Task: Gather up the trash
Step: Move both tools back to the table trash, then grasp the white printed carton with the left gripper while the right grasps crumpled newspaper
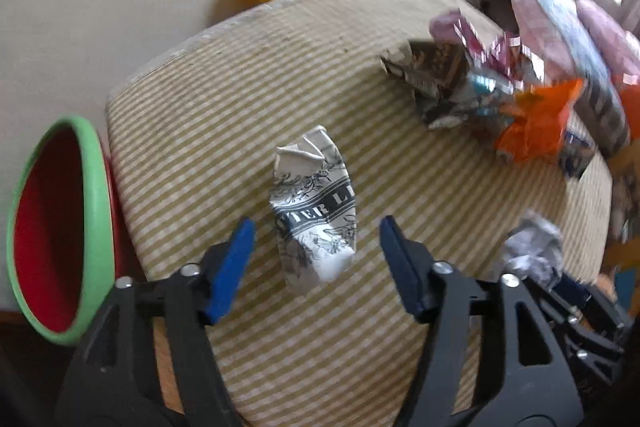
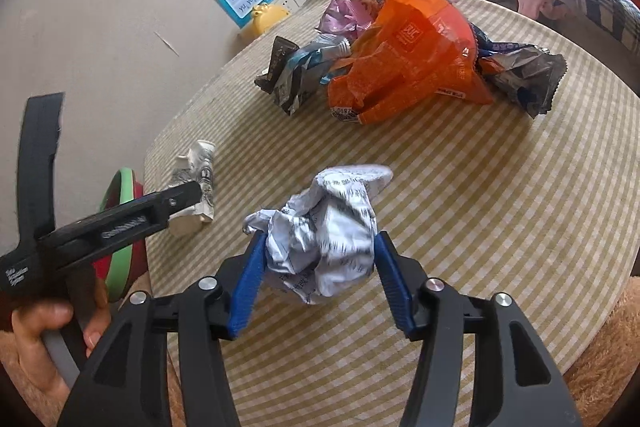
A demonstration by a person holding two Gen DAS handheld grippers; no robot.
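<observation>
Two grippers: left gripper [image 1: 316, 259], right gripper [image 2: 318, 279]. One striped table [image 2: 480, 227]. One bin [image 1: 60, 227]. One crumpled paper ball [image 2: 324, 227]. One crushed printed carton [image 1: 314, 211]. One orange bag [image 2: 416, 55] in a single heap of wrappers, too tangled to count.
</observation>
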